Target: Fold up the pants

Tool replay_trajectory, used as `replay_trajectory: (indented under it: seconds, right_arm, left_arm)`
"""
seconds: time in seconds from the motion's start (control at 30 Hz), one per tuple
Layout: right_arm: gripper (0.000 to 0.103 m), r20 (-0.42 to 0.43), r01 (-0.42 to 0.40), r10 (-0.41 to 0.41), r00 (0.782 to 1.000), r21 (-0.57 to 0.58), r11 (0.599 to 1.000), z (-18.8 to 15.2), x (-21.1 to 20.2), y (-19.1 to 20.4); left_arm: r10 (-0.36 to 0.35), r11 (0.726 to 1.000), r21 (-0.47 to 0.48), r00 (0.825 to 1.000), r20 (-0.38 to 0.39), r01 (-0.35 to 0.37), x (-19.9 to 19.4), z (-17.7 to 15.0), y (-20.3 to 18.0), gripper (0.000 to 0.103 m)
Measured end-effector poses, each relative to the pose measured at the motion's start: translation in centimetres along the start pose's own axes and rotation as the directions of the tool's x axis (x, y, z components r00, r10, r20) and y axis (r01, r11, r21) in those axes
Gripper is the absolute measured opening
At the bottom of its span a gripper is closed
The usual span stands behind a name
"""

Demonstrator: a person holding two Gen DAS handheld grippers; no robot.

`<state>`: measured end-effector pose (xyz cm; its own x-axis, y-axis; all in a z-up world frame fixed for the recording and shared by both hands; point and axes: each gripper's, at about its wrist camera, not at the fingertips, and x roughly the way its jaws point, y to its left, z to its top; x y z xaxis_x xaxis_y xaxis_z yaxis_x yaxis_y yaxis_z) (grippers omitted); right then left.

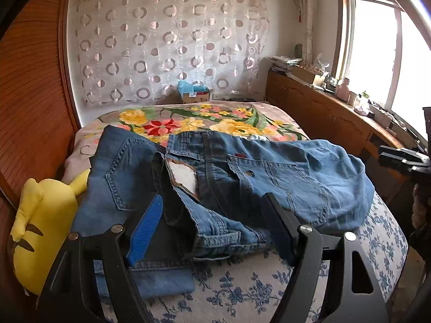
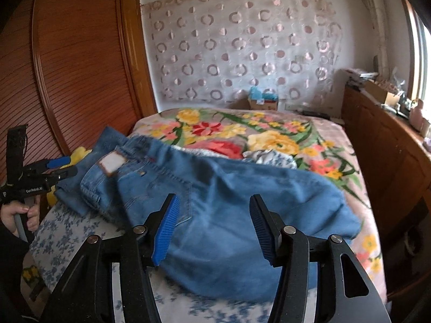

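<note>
Blue denim pants lie rumpled on the bed, waistband with a white patch toward the left. My left gripper is open, its fingers straddling the waistband near the front edge. In the right wrist view the pants spread across the near part of the bed. My right gripper is open over the denim, holding nothing. The left gripper also shows at the far left, held by a hand. The right gripper shows at the right edge of the left wrist view.
The bed has a blue floral sheet and a bright flowered blanket. A yellow plush toy lies at the left. A wooden wardrobe stands left, a wooden cabinet with clutter right under the window.
</note>
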<state>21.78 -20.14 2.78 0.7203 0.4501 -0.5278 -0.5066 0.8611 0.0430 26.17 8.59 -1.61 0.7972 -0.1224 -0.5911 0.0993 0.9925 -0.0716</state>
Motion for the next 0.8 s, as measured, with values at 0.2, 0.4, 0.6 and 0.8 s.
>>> replay_trajectory:
  seconds: [0.2, 0.4, 0.6, 0.8]
  right_arm:
    - [0.064, -0.081, -0.034, 0.033, 0.996, -0.012, 0.999, -0.6, 2.5, 0.5]
    - [0.064, -0.144, -0.030, 0.022, 0.989, -0.052, 0.998, -0.7, 4.1, 0.7]
    - [0.068, -0.205, -0.037, 0.018, 0.979, -0.088, 0.995, -0.8, 6.1, 0.5]
    - [0.072, -0.216, -0.023, -0.007, 0.976, -0.139, 0.990, -0.8, 7.3, 1.0]
  left_arm:
    - [-0.007, 1.000, 0.003, 1.000, -0.027, 0.007, 0.5, -1.1, -0.3, 0.076]
    - [-0.009, 1.000, -0.005, 0.997, -0.070, 0.009, 1.8, -2.3, -0.1, 0.076]
    - [-0.017, 1.000, -0.020, 0.994, -0.111, 0.015, 3.3, -3.5, 0.1, 0.075]
    - [-0.012, 1.000, -0.030, 0.990, -0.143, 0.008, 4.7, -3.8, 0.4, 0.057]
